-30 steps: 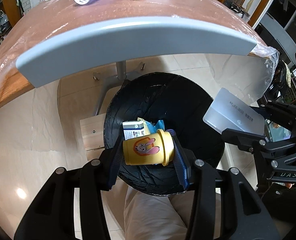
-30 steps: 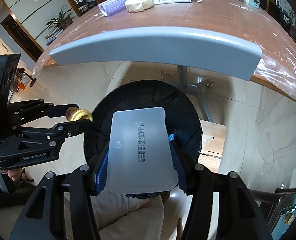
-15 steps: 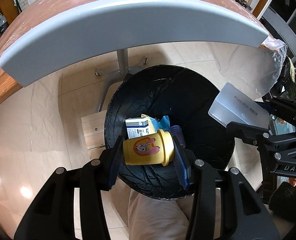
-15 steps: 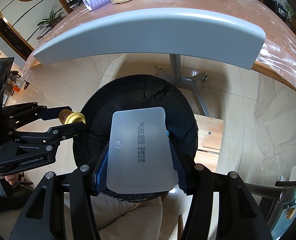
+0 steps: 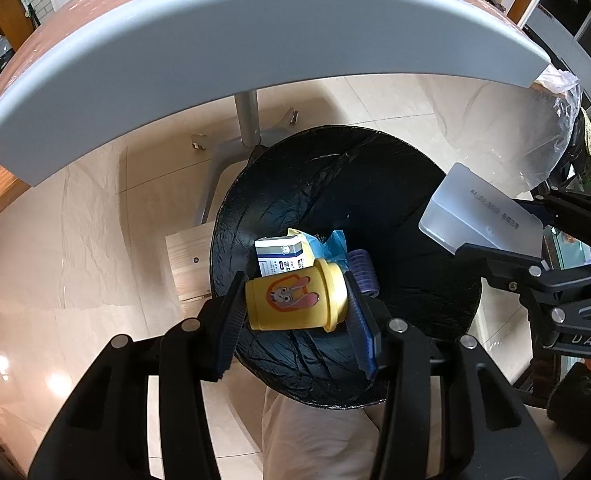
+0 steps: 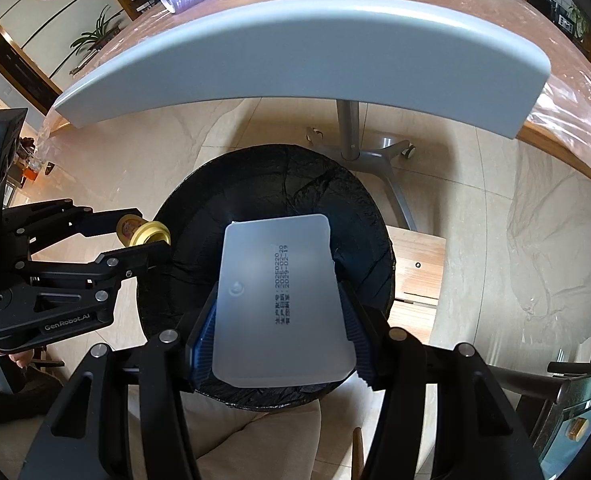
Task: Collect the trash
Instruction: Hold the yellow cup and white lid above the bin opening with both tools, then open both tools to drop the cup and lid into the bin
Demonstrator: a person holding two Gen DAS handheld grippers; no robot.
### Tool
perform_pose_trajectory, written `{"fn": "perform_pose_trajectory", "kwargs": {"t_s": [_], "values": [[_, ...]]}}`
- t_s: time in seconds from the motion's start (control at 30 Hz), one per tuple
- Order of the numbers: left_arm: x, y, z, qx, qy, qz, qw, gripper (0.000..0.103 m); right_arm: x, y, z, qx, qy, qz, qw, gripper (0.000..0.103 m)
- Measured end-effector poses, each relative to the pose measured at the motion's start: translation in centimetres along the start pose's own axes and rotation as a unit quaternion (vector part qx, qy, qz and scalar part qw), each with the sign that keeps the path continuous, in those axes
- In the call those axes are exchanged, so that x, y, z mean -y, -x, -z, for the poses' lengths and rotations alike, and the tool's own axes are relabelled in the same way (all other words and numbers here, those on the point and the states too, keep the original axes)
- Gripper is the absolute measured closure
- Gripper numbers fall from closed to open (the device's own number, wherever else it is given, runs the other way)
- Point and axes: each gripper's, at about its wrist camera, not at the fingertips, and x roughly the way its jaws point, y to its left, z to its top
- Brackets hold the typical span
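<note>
— Grippers, left to right?
— Left gripper [image 5: 295, 300] clamps a yellow tub [image 5: 295, 300] sideways over the black bin [image 5: 395, 200], above a box [image 5: 281, 256] and purple roller [image 5: 363, 272] lying inside.
— And the right?
— Right gripper [image 6: 281, 320] pinches a frosted lid [image 6: 281, 300] flat over the same bin [image 6: 255, 184], below the table edge [image 6: 295, 48].

Right tongs [image 6: 281, 320] clamp a frosted plastic box [image 6: 281, 304] above the black-lined bin [image 6: 263, 184]; left tongs [image 6: 145, 240] grip a yellow cup [image 6: 145, 233]
</note>
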Motion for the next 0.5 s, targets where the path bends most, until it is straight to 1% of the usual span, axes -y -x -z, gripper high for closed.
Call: {"fn": "perform_pose_trajectory", "kwargs": {"t_s": [0.5], "values": [[0.05, -0.41, -0.38, -0.002, -0.008, -0.007, 0.9999, 0.055, -0.29, -0.28, -0.12, -0.006, 0.007, -0.001, 1.0, 0.048]]}}
